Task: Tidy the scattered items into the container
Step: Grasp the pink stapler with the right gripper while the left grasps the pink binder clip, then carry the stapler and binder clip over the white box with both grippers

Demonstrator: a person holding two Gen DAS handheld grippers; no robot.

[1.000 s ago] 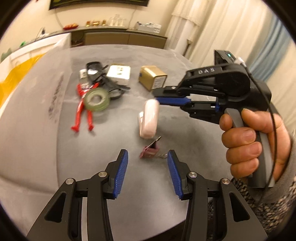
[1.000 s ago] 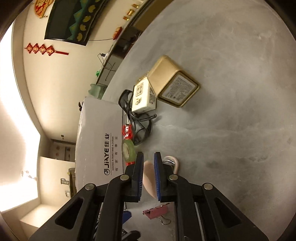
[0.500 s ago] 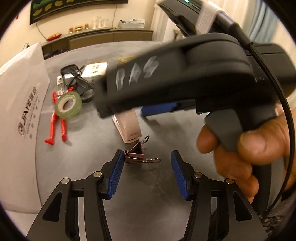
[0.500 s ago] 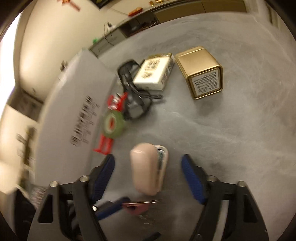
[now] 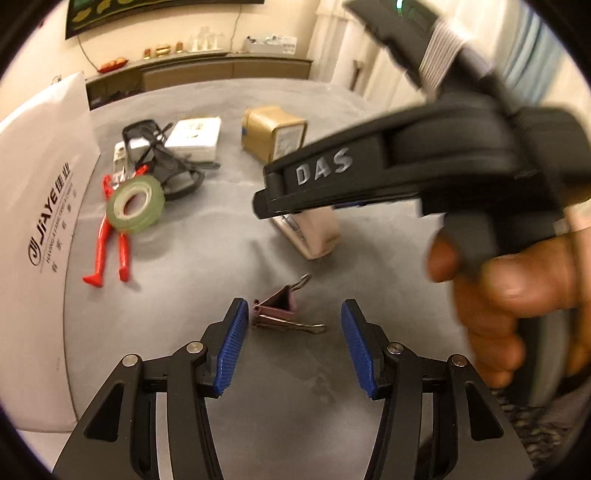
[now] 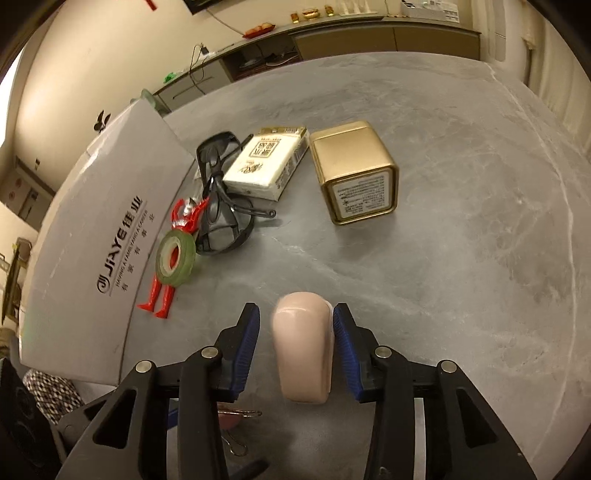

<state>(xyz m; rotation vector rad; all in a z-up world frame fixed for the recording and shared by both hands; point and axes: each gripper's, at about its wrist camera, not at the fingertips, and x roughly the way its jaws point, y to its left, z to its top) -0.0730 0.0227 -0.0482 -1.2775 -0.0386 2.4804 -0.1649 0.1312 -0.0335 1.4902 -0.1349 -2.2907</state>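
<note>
A pink stapler (image 6: 303, 350) lies on the grey table between the open fingers of my right gripper (image 6: 295, 347); the right pad touches it, the left pad stands apart. It also shows in the left wrist view (image 5: 314, 232), under the right gripper's body. A pink binder clip (image 5: 279, 312) lies on the table between the open fingers of my left gripper (image 5: 290, 341), close to the left pad. Its edge shows in the right wrist view (image 6: 236, 417). The white container (image 6: 99, 240) with "JIAYE" print stands at the left.
A green tape roll (image 6: 176, 254) rests on a red toy figure (image 6: 162, 291). Black glasses (image 6: 221, 206), a white packet (image 6: 266, 162) and a gold tin (image 6: 354, 170) lie further back. A sideboard (image 6: 369, 33) stands behind the table.
My right gripper has opened, turned level and come down around the pink stapler. My left gripper has moved up to the binder clip, which now lies between its fingers.
</note>
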